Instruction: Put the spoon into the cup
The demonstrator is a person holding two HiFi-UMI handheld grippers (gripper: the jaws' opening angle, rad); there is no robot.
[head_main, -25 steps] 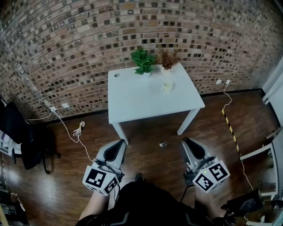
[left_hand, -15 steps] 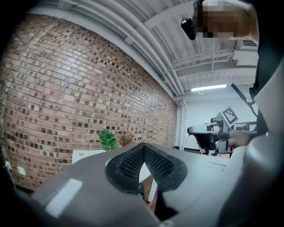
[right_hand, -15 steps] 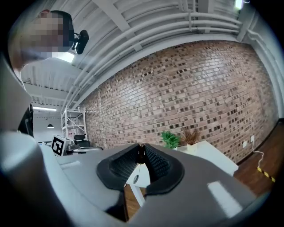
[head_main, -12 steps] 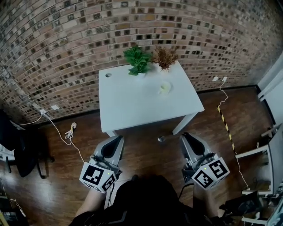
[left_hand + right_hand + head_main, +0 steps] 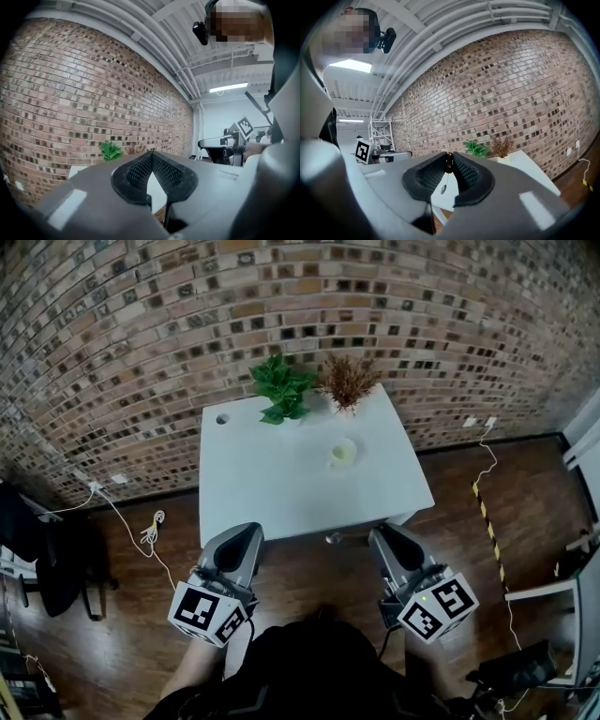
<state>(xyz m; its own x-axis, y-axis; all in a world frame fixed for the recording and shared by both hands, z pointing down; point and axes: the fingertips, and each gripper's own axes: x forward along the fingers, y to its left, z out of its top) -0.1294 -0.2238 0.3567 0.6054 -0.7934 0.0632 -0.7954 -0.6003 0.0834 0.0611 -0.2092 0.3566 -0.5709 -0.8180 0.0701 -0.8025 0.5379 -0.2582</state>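
The right tool (image 5: pixel 449 158) is clamped on the handle end of a small spoon (image 5: pixel 443 188), whose bowl hangs below the tips. It is short of the white table (image 5: pixel 281 486) and well apart from the pale cup (image 5: pixel 342 454), which stands near two potted plants. The left tool (image 5: pixel 151 155) is closed, tips together on nothing. The spoon looks thin, stiff, light and likely slick – apt to swing or twist in the pads. A handle-end hold suits it – bowl goes in first. The cup may tip if knocked.
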